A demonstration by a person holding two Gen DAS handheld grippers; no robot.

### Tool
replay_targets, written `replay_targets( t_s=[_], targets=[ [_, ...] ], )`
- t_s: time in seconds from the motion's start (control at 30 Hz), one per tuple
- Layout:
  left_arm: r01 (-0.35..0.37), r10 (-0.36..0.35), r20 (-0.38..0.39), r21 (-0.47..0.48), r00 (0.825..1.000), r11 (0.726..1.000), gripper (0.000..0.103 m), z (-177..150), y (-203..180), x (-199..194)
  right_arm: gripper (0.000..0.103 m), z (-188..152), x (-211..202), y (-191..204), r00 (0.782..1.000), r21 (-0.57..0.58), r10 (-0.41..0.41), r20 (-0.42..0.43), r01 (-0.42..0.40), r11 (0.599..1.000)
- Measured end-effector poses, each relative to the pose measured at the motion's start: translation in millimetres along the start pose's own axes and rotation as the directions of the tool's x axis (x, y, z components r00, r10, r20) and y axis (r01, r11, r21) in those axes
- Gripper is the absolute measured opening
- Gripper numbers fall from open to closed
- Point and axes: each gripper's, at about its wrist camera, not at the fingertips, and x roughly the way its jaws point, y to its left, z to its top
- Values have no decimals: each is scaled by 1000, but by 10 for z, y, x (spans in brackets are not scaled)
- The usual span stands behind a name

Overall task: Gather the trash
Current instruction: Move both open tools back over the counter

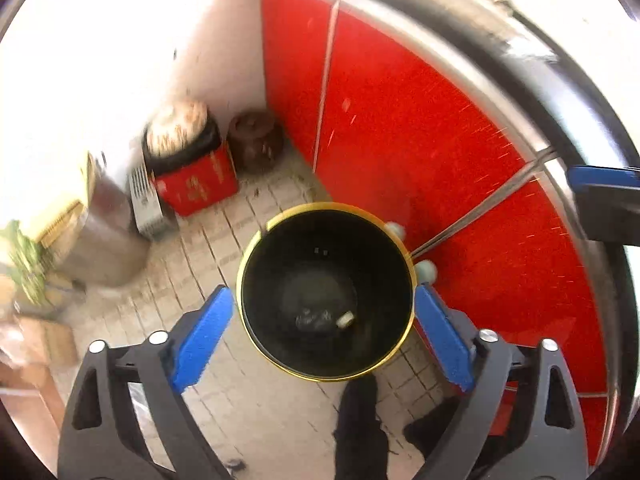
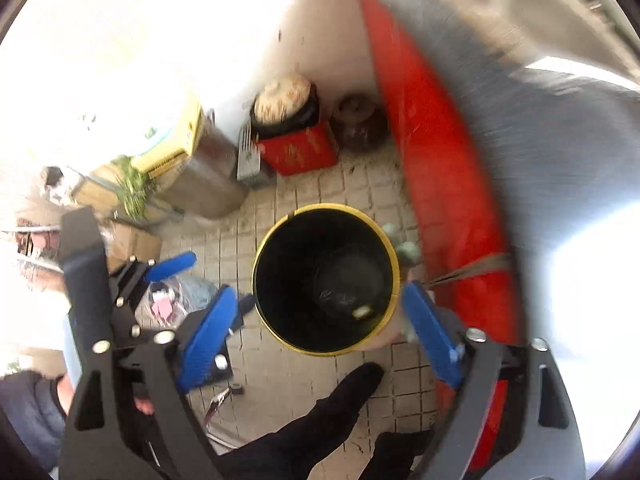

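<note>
A black trash bin (image 1: 326,292) with a yellow rim stands on the tiled floor (image 1: 248,392) just beside the red cabinet front (image 1: 420,140), and both wrist views look straight down into it. At its bottom lie a small pale scrap (image 1: 345,319) and a dark crumpled piece (image 1: 314,317); in the right wrist view the pale scrap (image 2: 362,312) sits toward 6 o'clock of the bin floor (image 2: 326,276). The left gripper (image 1: 324,332) hangs above the bin with its jaws spread wide, one blue finger at 9 o'clock of the rim and the other at 3 o'clock, holding nothing. The right gripper (image 2: 320,330) likewise has its jaws wide and empty, straddling the bin. At 11 o'clock from the bin, in the corner by the white wall, a red box (image 1: 196,186) carries gold markings too blurred to read and holds a black-lined load of pale material (image 1: 176,126); a dark brown jar (image 1: 254,138) stands just beside it at the cabinet. A metal cylinder container (image 1: 106,236) stands farther toward 9 o'clock with a yellow carton (image 2: 172,140) on top, its print unreadable. In the right wrist view a clear bag (image 2: 176,294) with pink contents lies on the floor near the left gripper's finger (image 2: 172,266).
</note>
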Motion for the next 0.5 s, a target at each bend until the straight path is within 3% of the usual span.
replay_targets(
  t_s=[0.13, 0.2, 0.27, 0.37, 0.4, 0.5],
  targets=[
    [45, -54, 59, 146, 997, 988, 96, 269, -604, -669, 94, -303, -1071, -336, 980, 105, -136, 143, 122, 987],
    [72, -96, 88, 240, 991, 968, 96, 375, -1017, -934, 95, -586, -1596, -584, 954, 215, -231, 190, 189, 958],
    [133, -179, 102, 353, 979, 926, 96, 458, -1542, -1202, 95, -925, -2059, -862, 920, 343, -333, 209, 249, 905],
    [222, -308, 81, 525, 948, 822, 96, 476, -2364, -1495, 95, -1457, -2620, -1185, 858, 505, -467, 212, 312, 804],
    [239, -344, 66, 598, 937, 765, 96, 448, -2730, -1612, 95, -1634, -2794, -1277, 837, 549, -505, 210, 326, 769],
    [277, -418, 34, 700, 908, 658, 96, 300, -3413, -1844, 95, -2186, -3267, -1507, 773, 660, -612, 165, 375, 651]
  ],
)
